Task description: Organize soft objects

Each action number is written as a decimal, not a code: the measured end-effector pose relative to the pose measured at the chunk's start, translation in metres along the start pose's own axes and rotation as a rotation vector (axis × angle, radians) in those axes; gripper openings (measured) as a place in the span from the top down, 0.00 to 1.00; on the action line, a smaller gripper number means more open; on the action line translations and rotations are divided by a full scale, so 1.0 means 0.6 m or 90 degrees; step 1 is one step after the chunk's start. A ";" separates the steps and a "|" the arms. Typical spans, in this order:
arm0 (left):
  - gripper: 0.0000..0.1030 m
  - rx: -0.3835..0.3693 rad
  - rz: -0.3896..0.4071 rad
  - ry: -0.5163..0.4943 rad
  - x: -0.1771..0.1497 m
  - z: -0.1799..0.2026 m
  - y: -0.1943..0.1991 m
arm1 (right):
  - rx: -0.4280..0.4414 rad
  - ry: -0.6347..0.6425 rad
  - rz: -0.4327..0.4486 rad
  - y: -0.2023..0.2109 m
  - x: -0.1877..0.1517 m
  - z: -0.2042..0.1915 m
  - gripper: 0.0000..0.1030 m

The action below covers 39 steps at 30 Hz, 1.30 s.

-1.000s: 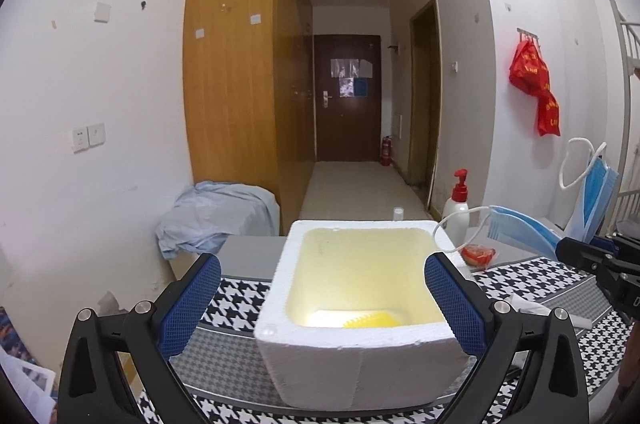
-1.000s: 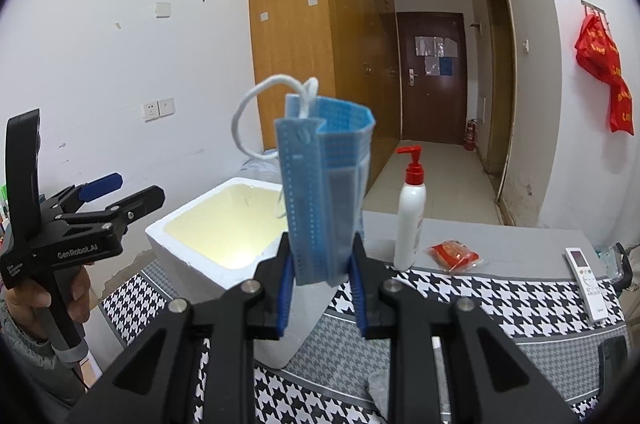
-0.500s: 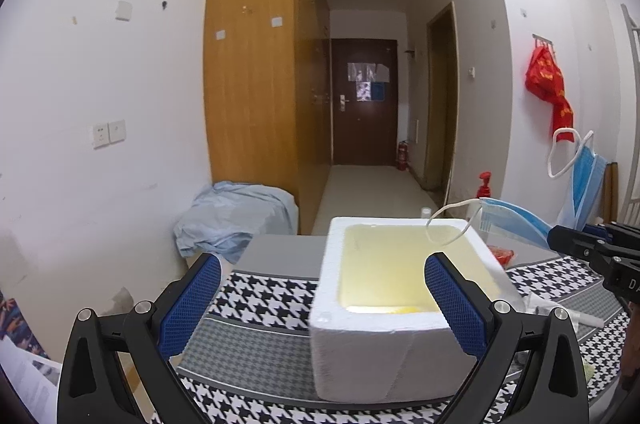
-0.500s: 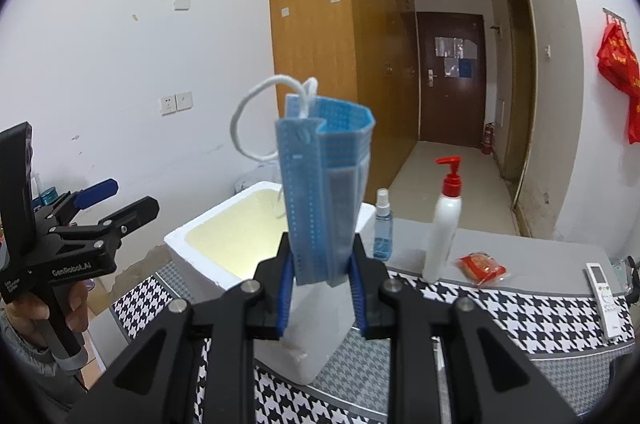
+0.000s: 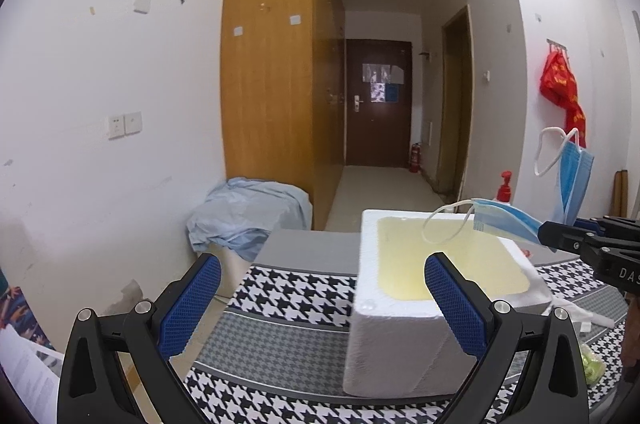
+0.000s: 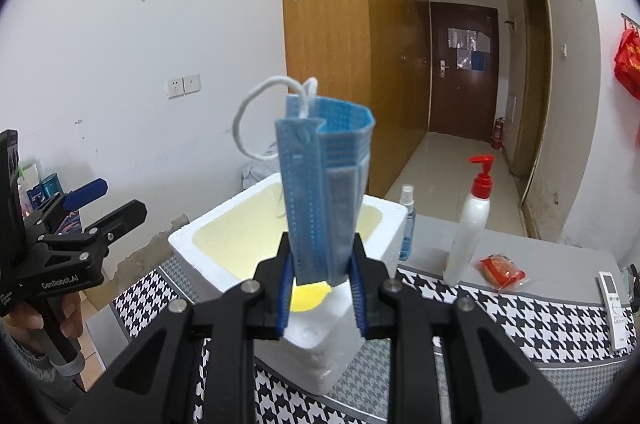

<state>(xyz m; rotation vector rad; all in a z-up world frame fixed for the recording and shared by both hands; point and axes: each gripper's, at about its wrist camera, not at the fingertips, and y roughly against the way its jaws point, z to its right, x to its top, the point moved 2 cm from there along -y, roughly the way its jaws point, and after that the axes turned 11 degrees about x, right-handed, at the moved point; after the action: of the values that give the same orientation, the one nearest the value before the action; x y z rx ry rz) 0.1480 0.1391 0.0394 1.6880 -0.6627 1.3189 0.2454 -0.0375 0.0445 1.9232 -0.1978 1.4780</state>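
Mask: blue, folded, standing upright between the right gripper's pads, above the near corner of the box; lower edge hidden between the pads; from the left wrist view seen side-on at the right edge, bent in two flaps, one loop hanging over the box opening
Ear loop: white, curling up and left from the mask's top; second loop mostly hidden behind the mask
Right gripper: jaws clamped on the mask; in the left wrist view only its black tip visible, rest cut off by the frame
Box: white foam, open top, yellowish inside; sitting on the checked cloth; something yellow on its floor, mostly hidden behind the mask and pads
Left gripper: jaws wide apart, nothing between the blue pads; held left of the box, apart from it
Hand: on the left gripper's handle, partly cut off at the edge
Cloth: black-and-white houndstooth; near part hidden by gripper arms
Pump bottle: white, red top, upright beside the box
Spray bottle: small, lower part hidden behind the box
Red packet: contents unclear
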 end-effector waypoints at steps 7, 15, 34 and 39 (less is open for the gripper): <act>0.01 0.000 -0.003 0.007 -0.006 -0.014 -0.006 | 0.003 0.002 -0.019 -0.024 0.003 -0.009 0.72; 0.01 0.000 -0.012 0.011 -0.011 -0.027 -0.017 | 0.003 -0.004 -0.043 -0.051 0.008 -0.013 0.71; 0.01 -0.006 -0.019 0.014 -0.015 -0.031 -0.023 | 0.003 -0.008 -0.053 -0.060 0.004 -0.014 0.28; 0.01 -0.010 -0.017 0.007 -0.015 -0.024 -0.016 | 0.002 -0.014 -0.042 -0.045 0.004 -0.014 0.07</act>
<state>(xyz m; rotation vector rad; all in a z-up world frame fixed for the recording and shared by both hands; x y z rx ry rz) 0.1460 0.1552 0.0286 1.6702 -0.6397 1.3000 0.2533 -0.0114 0.0358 1.9304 -0.1413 1.4158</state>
